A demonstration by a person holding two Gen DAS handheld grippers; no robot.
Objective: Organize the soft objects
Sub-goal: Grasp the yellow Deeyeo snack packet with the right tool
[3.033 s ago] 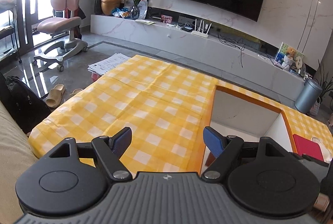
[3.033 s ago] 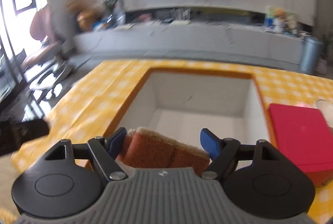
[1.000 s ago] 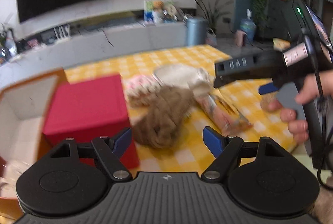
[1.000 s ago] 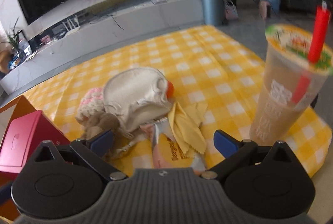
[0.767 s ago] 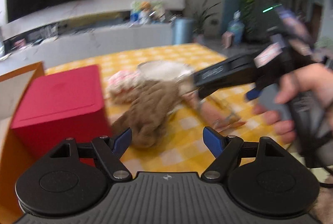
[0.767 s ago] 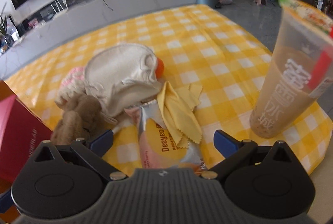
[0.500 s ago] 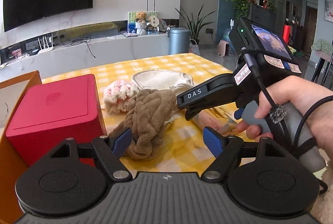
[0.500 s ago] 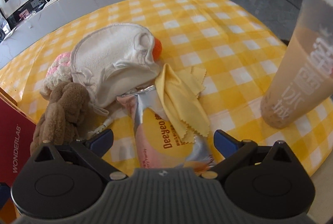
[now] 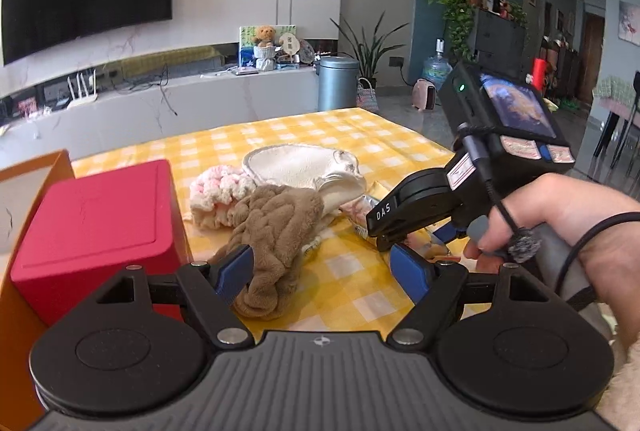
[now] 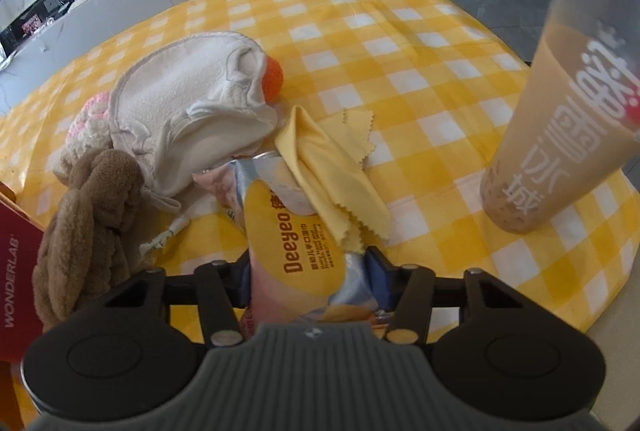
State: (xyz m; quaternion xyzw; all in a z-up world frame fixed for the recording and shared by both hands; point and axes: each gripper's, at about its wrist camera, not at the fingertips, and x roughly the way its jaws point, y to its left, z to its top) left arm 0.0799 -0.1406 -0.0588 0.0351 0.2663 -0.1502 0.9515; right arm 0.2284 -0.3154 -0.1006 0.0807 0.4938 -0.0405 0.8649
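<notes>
Pouch lies at 6 o'clock of the heap on the counter, between the closing right fingers, with nothing visibly lifted. Squeeze mid-body and shed the yellow cloth. Left fingers gape wide, empty.

Right gripper, wide open a second ago, now lower over the near end of the wipes packet, jaws closing around it. Left gripper view swung from box to pile.
</notes>
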